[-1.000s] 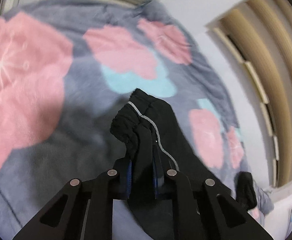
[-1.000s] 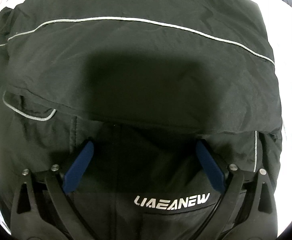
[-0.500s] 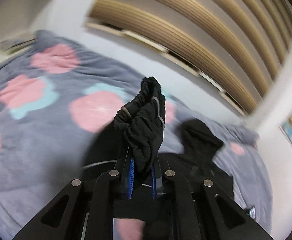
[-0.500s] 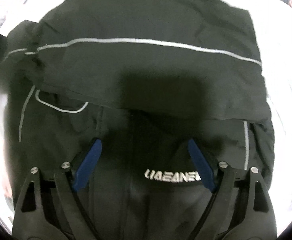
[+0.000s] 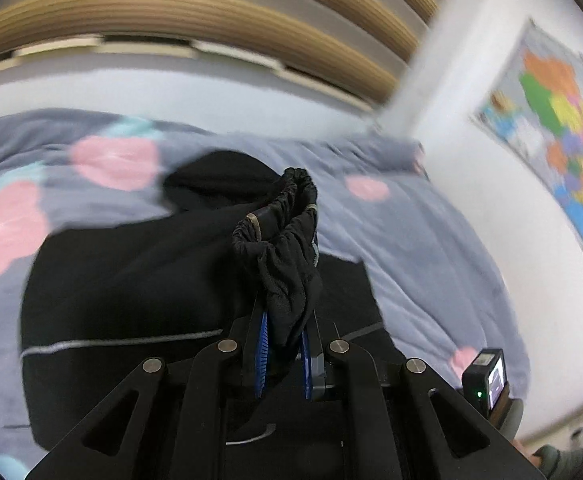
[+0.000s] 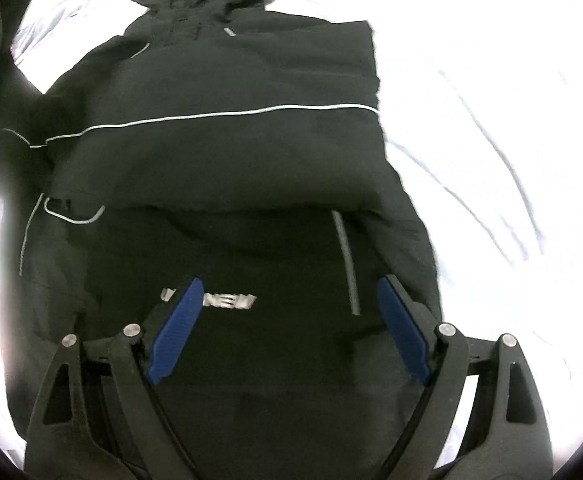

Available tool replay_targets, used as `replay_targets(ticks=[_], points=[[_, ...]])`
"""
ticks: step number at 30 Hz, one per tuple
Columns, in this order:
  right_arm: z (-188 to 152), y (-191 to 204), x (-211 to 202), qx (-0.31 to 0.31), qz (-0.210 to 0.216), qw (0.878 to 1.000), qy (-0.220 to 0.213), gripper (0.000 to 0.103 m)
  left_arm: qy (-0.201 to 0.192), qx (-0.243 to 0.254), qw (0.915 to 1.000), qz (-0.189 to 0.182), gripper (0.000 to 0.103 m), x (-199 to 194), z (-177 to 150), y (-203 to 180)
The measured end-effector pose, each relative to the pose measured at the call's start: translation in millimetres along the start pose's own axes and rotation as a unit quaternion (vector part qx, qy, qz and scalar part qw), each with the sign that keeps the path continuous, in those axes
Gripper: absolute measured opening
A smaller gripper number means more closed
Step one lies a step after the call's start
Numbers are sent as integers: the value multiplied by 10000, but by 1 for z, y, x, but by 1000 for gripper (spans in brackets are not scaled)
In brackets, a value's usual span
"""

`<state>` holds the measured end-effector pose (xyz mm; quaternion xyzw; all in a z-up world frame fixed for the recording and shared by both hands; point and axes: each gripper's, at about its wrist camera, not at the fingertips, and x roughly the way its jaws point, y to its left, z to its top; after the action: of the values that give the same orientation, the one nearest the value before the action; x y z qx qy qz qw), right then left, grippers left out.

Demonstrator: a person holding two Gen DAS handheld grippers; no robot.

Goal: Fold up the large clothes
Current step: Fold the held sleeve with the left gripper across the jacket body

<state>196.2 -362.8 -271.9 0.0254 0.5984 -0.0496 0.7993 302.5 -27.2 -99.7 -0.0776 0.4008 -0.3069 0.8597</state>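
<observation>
A black hooded jacket [image 6: 227,152] with thin white piping lies spread on the bed, hood at the far end. In the left wrist view its body [image 5: 131,280] lies below me. My left gripper [image 5: 283,344] is shut on the jacket's elastic sleeve cuff [image 5: 287,236] and holds it up above the jacket. My right gripper [image 6: 287,320] is open and empty, hovering over the jacket's lower front near white lettering [image 6: 231,301]. One sleeve is folded across the chest.
The jacket rests on a grey blanket with pink flowers [image 5: 411,240]. A slatted wooden headboard [image 5: 211,20] and a white wall with a coloured map [image 5: 563,128] lie beyond. The other gripper's small camera [image 5: 487,376] shows at lower right.
My left gripper has swung right with the cuff, from over the blanket to above the jacket. My right gripper has pulled back and up, so more jacket and the hood show.
</observation>
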Motion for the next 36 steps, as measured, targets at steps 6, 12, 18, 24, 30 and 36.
replay_targets(ticks=[6,12,18,24,30,36], points=[[10,-12,1,2,-109,9999,-61,87,835,255,9958,-277,14,99,-17,-50],[20,-20,10,-71,-171,9998,-28,87,1824,322,9825,-189,22,189,-62,-66],[29,-29,18,36,-64,10000,36,87,2689,-745,9507,-1354,46,228,-91,-42],[61,-36,11,334,609,9970,-345,87,2446,-1092,9507,-1565,47,180,-87,-23],[112,-29,37,672,1508,9855,-402,87,1887,-1364,9668,-1056,48,102,-83,16],[130,-5,72,887,1851,9787,25,50,1382,-1630,9766,-222,48,45,-84,59]])
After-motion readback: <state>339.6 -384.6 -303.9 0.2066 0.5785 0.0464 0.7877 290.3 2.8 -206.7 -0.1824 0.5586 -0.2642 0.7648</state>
